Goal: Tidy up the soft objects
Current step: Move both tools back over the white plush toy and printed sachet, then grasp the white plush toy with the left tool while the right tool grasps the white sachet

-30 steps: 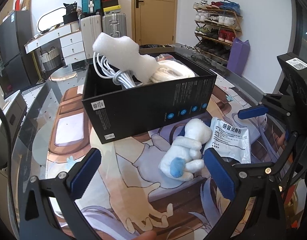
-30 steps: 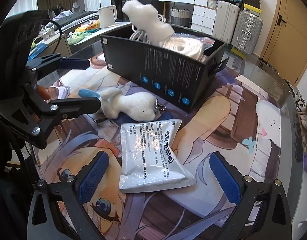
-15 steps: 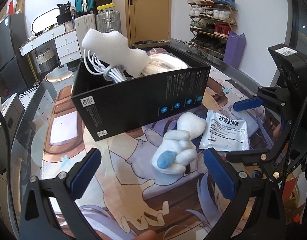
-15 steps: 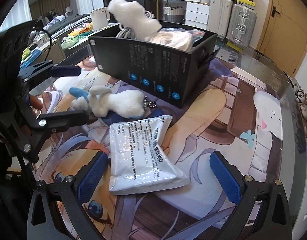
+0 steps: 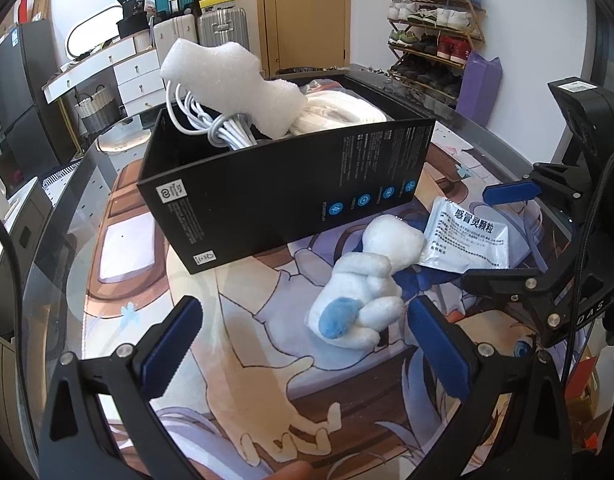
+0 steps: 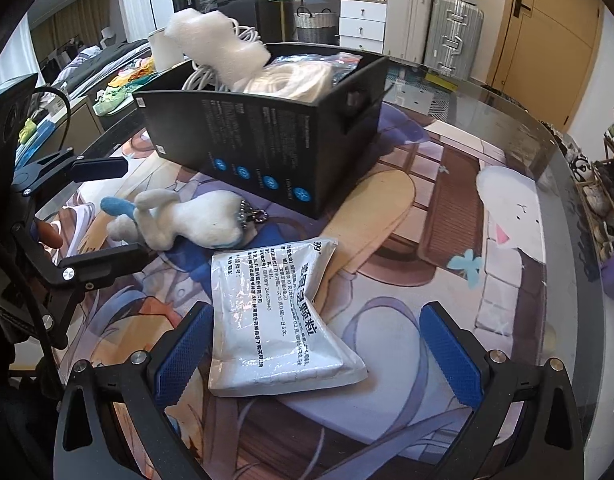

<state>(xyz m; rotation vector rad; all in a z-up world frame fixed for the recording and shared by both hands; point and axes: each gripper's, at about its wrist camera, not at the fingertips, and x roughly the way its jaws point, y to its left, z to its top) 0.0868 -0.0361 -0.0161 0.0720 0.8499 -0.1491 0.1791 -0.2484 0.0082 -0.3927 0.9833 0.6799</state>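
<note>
Both grippers' jaws wide apart, nothing held. Left gripper (image 5: 303,344) faces the plush toy (image 5: 361,286) lying on the table (image 6: 507,128), just beside the black box (image 5: 275,192). Right gripper (image 6: 317,352) straddles the white sachet (image 6: 279,320). Best: center each item between pads, close gently, lift clear of box wall before dropping in.

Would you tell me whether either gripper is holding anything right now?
Nothing is held: the left gripper and right gripper are open, above the plush toy and sachet.
</note>
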